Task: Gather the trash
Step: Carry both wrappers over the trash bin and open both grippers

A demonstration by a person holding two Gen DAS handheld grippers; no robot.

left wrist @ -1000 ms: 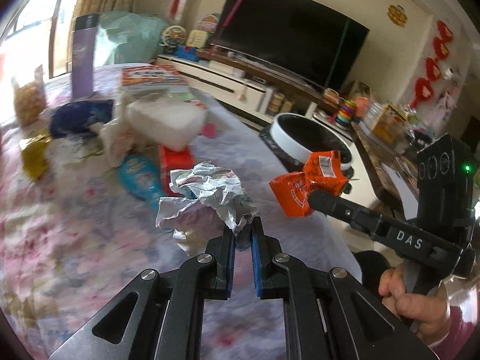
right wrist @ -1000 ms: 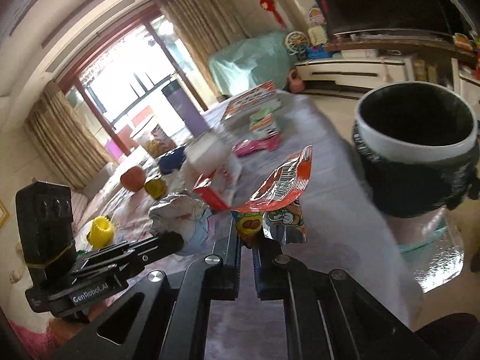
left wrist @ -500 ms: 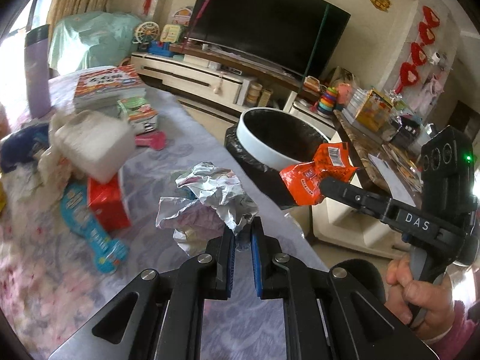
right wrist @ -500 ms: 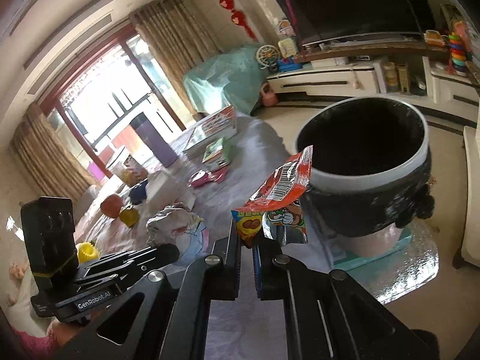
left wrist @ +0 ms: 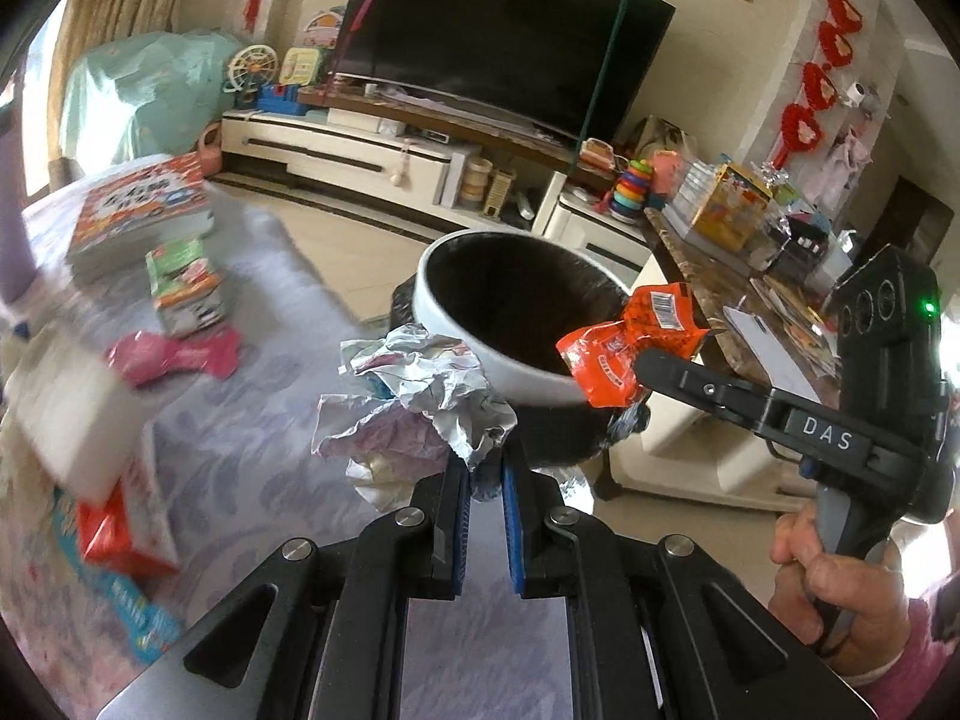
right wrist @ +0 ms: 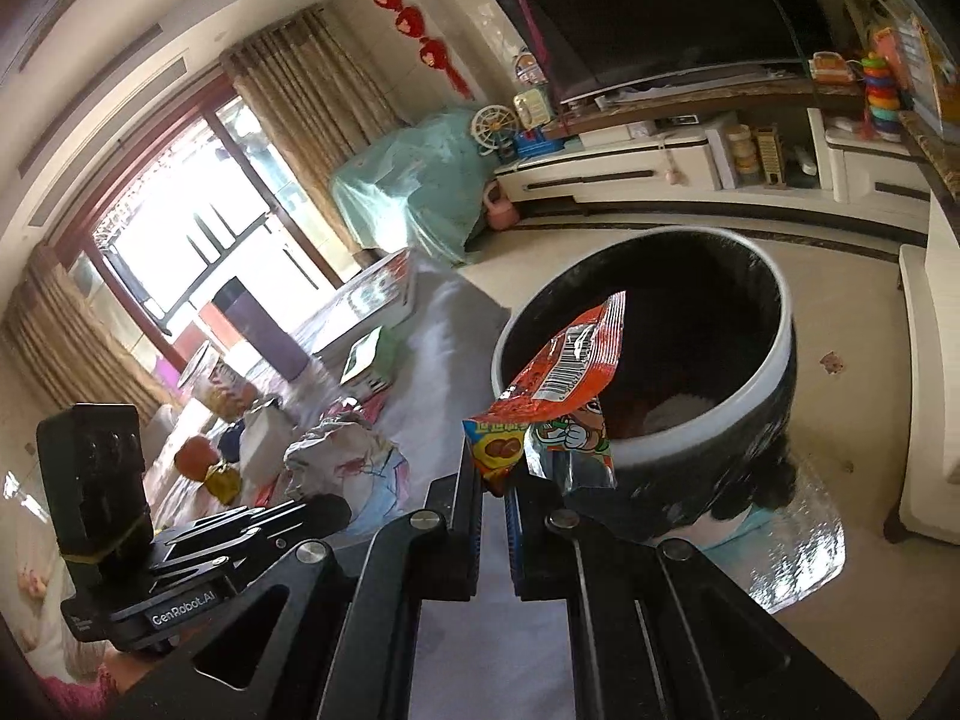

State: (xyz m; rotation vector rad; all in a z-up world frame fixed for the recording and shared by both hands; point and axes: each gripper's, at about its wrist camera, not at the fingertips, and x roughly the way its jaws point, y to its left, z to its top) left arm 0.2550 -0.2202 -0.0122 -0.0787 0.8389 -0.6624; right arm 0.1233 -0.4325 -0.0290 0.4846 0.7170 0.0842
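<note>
Now both tongs, clenched on crumpled foil [left wrist: 420,396] and orange wrapper [right wrist: 558,372], have neared the bin [right wrist: 774,324]

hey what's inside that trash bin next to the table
The trash bin is lined in black. Near its bottom something white and something reddish show. The orange snack wrapper held in front hides part of the inside.

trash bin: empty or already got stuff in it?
Not empty. The trash bin shows something white and something reddish at the bottom, seen from the right wrist.
</note>
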